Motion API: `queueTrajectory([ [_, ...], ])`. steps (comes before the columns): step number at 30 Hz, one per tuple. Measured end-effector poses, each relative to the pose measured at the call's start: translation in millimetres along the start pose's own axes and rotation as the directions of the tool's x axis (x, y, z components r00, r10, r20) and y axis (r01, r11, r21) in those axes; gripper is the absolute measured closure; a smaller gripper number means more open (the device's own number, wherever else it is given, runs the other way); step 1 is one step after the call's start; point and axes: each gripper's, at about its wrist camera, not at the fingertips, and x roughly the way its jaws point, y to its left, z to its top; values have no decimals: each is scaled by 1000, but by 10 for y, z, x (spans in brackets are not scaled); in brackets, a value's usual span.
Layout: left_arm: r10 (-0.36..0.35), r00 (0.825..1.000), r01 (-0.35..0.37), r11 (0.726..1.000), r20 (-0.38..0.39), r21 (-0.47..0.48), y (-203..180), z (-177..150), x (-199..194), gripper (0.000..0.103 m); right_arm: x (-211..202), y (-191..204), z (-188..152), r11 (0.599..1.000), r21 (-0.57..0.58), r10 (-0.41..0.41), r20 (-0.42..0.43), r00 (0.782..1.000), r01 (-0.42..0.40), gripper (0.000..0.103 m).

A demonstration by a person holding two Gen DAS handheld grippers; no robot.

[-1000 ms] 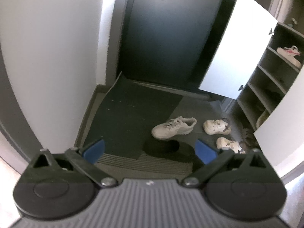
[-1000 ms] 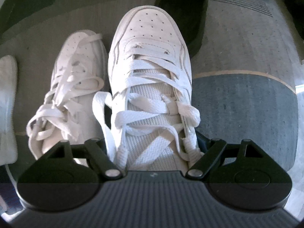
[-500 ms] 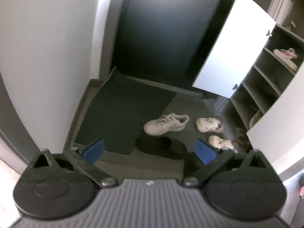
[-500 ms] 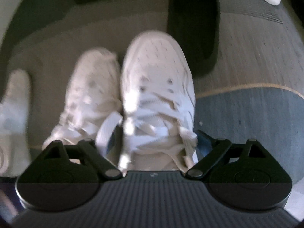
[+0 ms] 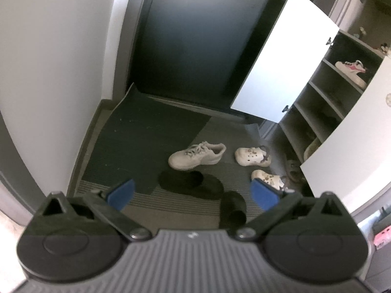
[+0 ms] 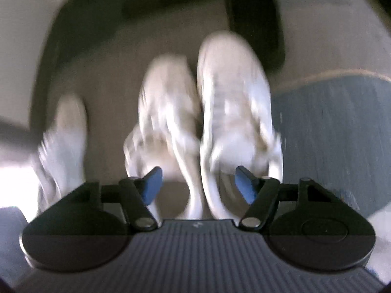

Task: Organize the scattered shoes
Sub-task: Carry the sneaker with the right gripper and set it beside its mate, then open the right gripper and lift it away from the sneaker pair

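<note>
The right wrist view is blurred by motion. Two white lace-up sneakers, one on the left (image 6: 168, 112) and one on the right (image 6: 234, 102), lie side by side on the mat, with a third white shoe (image 6: 63, 141) further left. My right gripper (image 6: 198, 183) hangs over their heels. Its jaws are closing, and the blue pads (image 6: 152, 183) are apart and touch nothing. In the left wrist view my left gripper (image 5: 193, 193) is open and empty, high over the entry floor. Beyond it lie a white sneaker (image 5: 198, 156) and two cream clogs, the farther (image 5: 251, 156) and the nearer (image 5: 266, 178).
Black slippers (image 5: 190, 180) lie on the striped mat, and one black slipper (image 6: 256, 19) is beyond the paired sneakers. A shoe cabinet (image 5: 317, 112) stands at the right, its white door (image 5: 281, 68) swung out. A pink-and-white sneaker (image 5: 350, 69) sits on an upper shelf. White walls flank the dark front door.
My right gripper rose off the right-hand sneaker it had straddled, and its pads now show, closer together. The left wrist view shifted slightly, and the shoes sit further left in it.
</note>
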Motion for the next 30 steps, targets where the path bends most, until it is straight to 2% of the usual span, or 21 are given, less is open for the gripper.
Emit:
queueTrajectory([
  [3, -2, 1000, 2, 1000, 4, 5, 36, -11, -23, 0, 138, -55, -19, 1000, 22, -12, -22, 1000, 13, 45],
  [6, 25, 1000, -25, 1000, 15, -5, 109, 8, -23, 0, 305, 40, -13, 1000, -7, -21, -17, 1000, 21, 58],
  [10, 46, 999, -46, 998, -12, -52, 275, 62, 50, 0, 510, 246, -5, 996, -61, -65, 16, 998, 65, 59],
  [12, 74, 997, -74, 996, -5, -41, 299, 85, 72, 0, 638, 319, -19, 991, -84, -97, 30, 995, 100, 58],
  [14, 89, 996, -89, 995, -1, -36, 315, 102, 88, 0, 738, 380, -57, 980, -105, -160, 66, 985, 166, 57],
  [16, 93, 996, -93, 995, -8, -44, 340, 119, 113, 0, 733, 373, -55, 982, -97, -159, 65, 985, 165, 58],
  [20, 87, 996, -88, 994, -23, -62, 365, 128, 143, 0, 638, 308, -25, 991, -30, -132, 40, 990, 133, 73],
  [26, 91, 996, -91, 996, -4, -26, 283, 89, 123, 0, 521, 286, -147, 989, -20, -144, -14, 989, 144, 75],
  [30, 107, 994, -107, 994, 23, -4, 231, 81, 97, 0, 500, 214, -224, 987, -9, -163, -54, 985, 163, 73],
])
